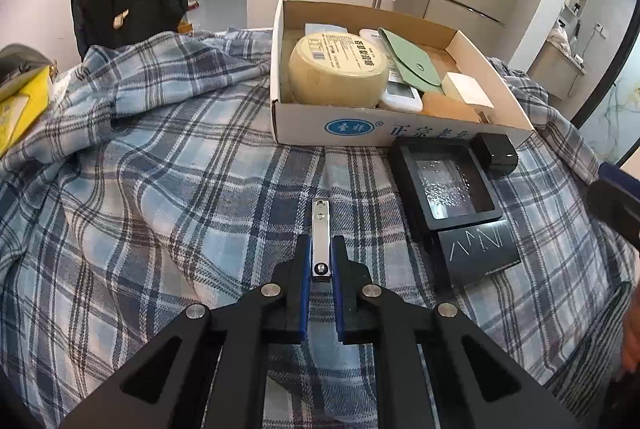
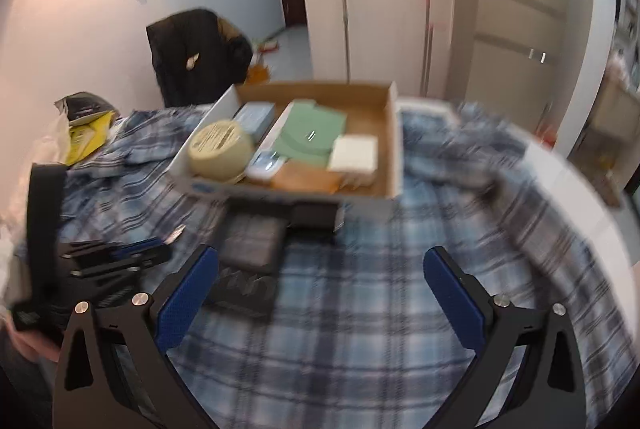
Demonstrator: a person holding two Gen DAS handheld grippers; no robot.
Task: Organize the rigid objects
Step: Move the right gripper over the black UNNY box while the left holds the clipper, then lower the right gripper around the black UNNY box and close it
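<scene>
Silver nail clipper point(image 1: 321, 235) points toward the cardboard box point(image 1: 360, 133), pinched at its near end. Box holds a round tub point(image 1: 338, 69), green pouch point(image 1: 408, 59), white block point(image 1: 468, 89). Black tray point(image 1: 444, 185) lies just before it.

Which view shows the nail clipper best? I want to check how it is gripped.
The left wrist view: the nail clipper is sharp and centred, pinched at its near end by the left gripper, shut on it. The right wrist view is blurred; there the clipper is only a small glint beyond the left gripper.
</scene>
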